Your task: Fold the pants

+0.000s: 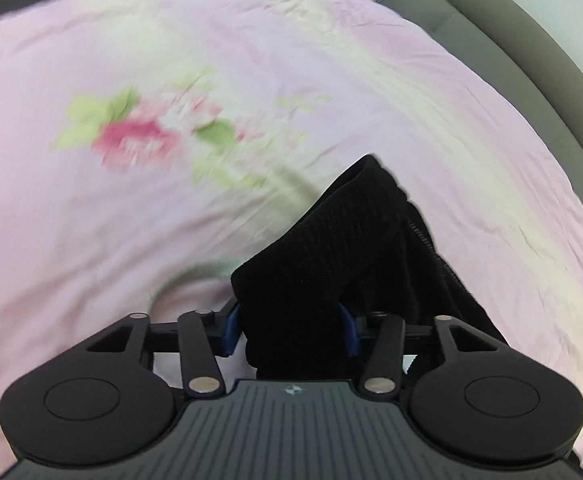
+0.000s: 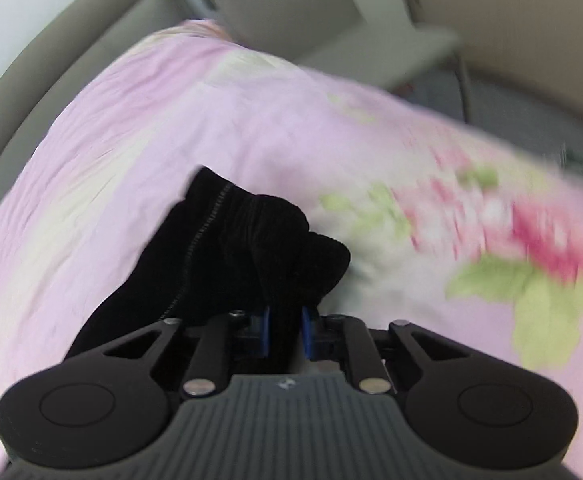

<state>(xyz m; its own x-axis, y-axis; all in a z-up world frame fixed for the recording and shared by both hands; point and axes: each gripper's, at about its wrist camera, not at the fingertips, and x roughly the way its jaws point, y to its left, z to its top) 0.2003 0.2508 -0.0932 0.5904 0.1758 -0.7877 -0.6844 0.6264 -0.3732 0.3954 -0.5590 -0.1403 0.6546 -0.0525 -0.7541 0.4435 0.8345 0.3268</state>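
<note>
A: What covers the surface?

B: A pale pink cotton bedsheet (image 1: 91, 220) with cream streaks, wrinkled, spread wide. It carries a printed pink rose with light green leaves (image 1: 131, 132), blurred in the left wrist view.

A: And in the right wrist view?

B: The same pink sheet (image 2: 251, 120), with another rose print (image 2: 531, 236) at the right.

A: Anything beyond the sheet?

B: A grey padded bed frame (image 1: 511, 40) curves along the far right edge. In the right wrist view, a grey cushioned panel (image 2: 275, 12) stands at the far side, with a beige wall (image 2: 511, 12) to its right.
</note>
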